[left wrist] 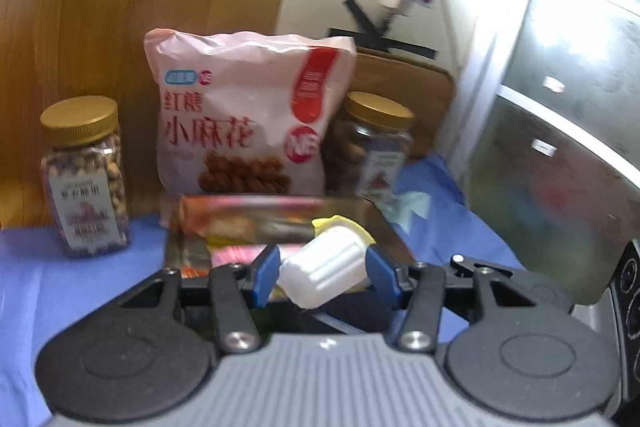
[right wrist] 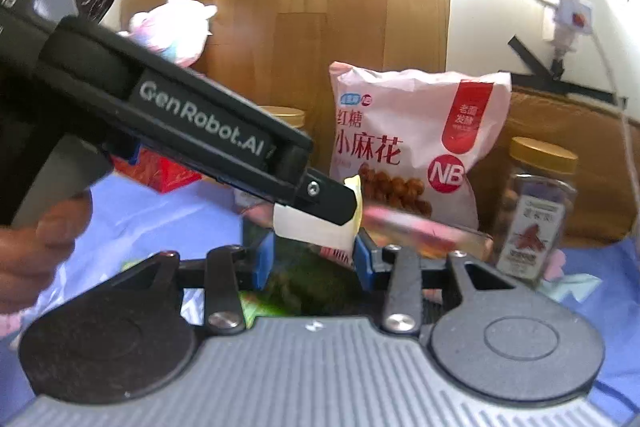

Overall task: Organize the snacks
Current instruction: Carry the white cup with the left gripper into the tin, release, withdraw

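My left gripper (left wrist: pixel 322 277) is shut on a small white ribbed jelly cup with a yellow lid (left wrist: pixel 324 269), held above a clear tray (left wrist: pixel 384 223) holding flat snack packets. In the right wrist view the same left gripper (right wrist: pixel 344 203) comes in from the left with the cup (right wrist: pixel 316 227) in it. My right gripper (right wrist: pixel 314 259) is open, its blue pads on either side of the cup's lower edge; contact is unclear. A pink snack bag (left wrist: pixel 248 115) (right wrist: pixel 408 147) stands behind the tray. Gold-lidded jars stand to its left (left wrist: pixel 84 175) and right (left wrist: pixel 368 147) (right wrist: pixel 532 207).
A blue cloth (left wrist: pixel 80 291) covers the table. A wood panel (left wrist: pixel 120 7) stands behind the snacks. A brown board (left wrist: pixel 412 95) leans at the back right. A red packet (right wrist: pixel 160 171) and a pink plush toy (right wrist: pixel 176 27) lie at the left. A black appliance (left wrist: pixel 628 291) is at the right.
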Demonstrator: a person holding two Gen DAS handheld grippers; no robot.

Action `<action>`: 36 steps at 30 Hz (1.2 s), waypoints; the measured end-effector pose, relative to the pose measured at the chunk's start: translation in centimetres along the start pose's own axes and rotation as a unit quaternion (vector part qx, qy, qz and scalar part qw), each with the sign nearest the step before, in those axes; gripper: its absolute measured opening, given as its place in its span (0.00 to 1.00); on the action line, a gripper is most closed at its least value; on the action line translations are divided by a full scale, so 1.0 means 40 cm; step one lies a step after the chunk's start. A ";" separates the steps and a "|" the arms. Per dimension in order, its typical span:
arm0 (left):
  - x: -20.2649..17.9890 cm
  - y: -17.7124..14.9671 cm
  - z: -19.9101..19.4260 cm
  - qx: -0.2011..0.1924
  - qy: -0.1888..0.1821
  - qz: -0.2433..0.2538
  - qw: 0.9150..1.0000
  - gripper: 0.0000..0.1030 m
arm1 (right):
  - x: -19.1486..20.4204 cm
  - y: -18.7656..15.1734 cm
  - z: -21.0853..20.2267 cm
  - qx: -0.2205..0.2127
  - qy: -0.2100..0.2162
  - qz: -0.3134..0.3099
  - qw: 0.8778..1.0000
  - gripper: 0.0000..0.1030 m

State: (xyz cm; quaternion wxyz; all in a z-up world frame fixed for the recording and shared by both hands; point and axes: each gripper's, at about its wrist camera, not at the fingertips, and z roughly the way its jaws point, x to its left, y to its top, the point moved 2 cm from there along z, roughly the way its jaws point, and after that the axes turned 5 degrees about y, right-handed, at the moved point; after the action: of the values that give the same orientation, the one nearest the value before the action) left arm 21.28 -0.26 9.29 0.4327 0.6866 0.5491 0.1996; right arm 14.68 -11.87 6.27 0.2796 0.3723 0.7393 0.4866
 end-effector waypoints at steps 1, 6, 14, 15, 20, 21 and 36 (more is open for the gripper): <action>0.014 0.009 0.022 0.004 0.004 -0.003 1.000 0.47 | -0.010 0.004 0.020 0.002 0.002 0.006 1.000 0.43; 0.076 0.004 0.106 0.039 0.014 -0.029 0.999 0.46 | -0.028 0.001 0.102 0.020 0.003 0.009 1.000 0.46; 0.099 -0.010 0.094 0.033 0.032 -0.043 0.998 0.48 | -0.047 0.000 0.083 0.011 -0.007 0.019 1.000 0.48; 0.097 -0.009 0.073 0.024 0.031 -0.043 0.998 0.48 | -0.049 0.000 0.064 0.006 -0.007 0.027 1.000 0.48; 0.103 -0.048 -0.044 -0.011 0.029 -0.053 0.998 0.51 | -0.035 -0.029 -0.023 -0.013 0.000 0.062 0.998 0.51; 0.108 -0.065 -0.060 -0.010 0.028 -0.058 0.998 0.51 | -0.028 -0.043 -0.037 -0.010 0.003 0.069 0.998 0.51; 0.060 -0.335 -0.174 0.040 0.085 -0.058 0.994 0.51 | 0.127 -0.217 -0.162 0.049 -0.014 0.116 0.992 0.53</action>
State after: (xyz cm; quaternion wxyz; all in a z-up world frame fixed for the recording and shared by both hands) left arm 9.04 4.87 1.71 0.3672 0.6511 0.6302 0.2100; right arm 4.35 -13.17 0.37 0.2128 0.4754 0.7103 0.4734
